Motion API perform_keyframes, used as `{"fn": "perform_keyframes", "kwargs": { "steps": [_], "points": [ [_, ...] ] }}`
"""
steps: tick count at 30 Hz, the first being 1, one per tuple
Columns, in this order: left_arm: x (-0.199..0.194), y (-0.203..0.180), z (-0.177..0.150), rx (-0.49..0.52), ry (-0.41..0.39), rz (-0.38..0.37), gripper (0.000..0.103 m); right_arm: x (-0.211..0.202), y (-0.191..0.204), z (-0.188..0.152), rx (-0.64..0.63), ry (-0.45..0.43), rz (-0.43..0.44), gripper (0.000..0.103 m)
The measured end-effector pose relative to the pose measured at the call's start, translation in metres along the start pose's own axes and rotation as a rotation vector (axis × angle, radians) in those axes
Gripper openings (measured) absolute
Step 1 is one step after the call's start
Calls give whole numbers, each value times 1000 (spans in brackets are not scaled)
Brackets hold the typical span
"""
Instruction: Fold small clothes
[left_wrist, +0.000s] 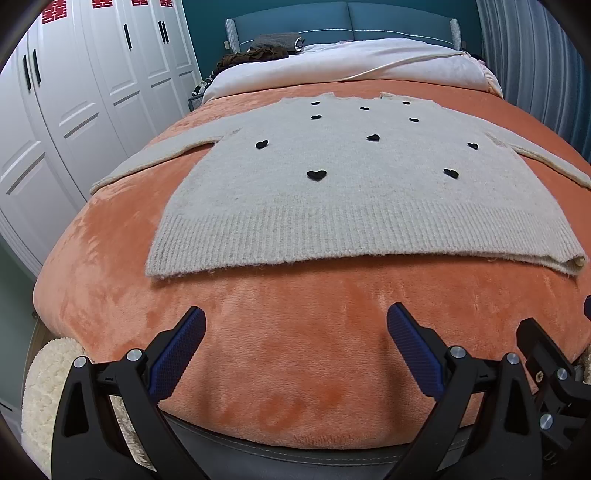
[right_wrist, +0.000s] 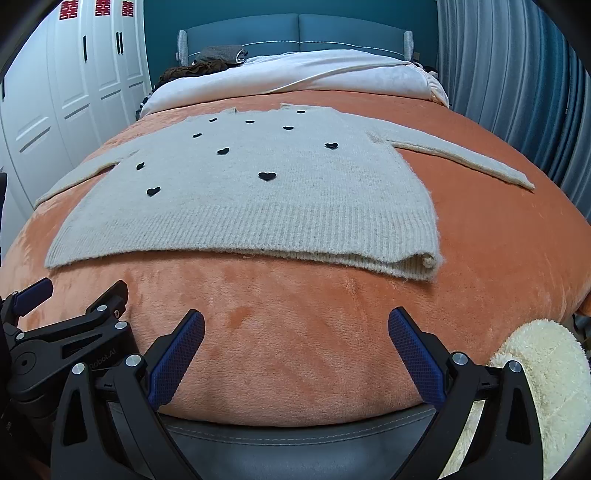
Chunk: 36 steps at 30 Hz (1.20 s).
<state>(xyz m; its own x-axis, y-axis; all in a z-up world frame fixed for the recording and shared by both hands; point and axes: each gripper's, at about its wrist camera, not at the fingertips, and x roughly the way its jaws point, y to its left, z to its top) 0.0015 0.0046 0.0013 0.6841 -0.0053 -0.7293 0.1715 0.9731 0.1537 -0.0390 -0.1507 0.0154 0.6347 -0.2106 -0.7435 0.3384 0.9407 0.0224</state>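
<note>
Sweater (left_wrist: 351, 192), pale grey knit with small black hearts, lies flat and face up on the orange blanket (left_wrist: 295, 350) of the bed, filling the centre of the left wrist view; ribbed hem nearest the camera, neckline toward the top of frame, one sleeve spread toward centre left, the other running off the right edge. Left gripper (left_wrist: 295, 317) at bottom centre, jaws apart, empty, over bare blanket short of the hem, not touching the knit. Part of the right gripper shows at lower right. White wardrobe (left_wrist: 74, 122) at upper left; white duvet (left_wrist: 351, 62) and blue headboard (left_wrist: 332, 22) at top. Right wrist view: sweater (right_wrist: 258, 199) centre-left, hem corner at centre right lifted into a small fold, one sleeve stretched toward the right edge. Right gripper (right_wrist: 295, 319) at bottom centre, jaws apart, holding nothing, near the hem but clear of it. Cream fleecy cushion (right_wrist: 543, 369) at lower right.
</note>
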Motion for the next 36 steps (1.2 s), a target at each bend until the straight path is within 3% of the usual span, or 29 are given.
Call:
{"fn": "perform_keyframes", "kwargs": {
  "steps": [36],
  "points": [
    [0,1,-2,1,0,0,96,2,1,-3,-1,5,0,98]
  ]
}}
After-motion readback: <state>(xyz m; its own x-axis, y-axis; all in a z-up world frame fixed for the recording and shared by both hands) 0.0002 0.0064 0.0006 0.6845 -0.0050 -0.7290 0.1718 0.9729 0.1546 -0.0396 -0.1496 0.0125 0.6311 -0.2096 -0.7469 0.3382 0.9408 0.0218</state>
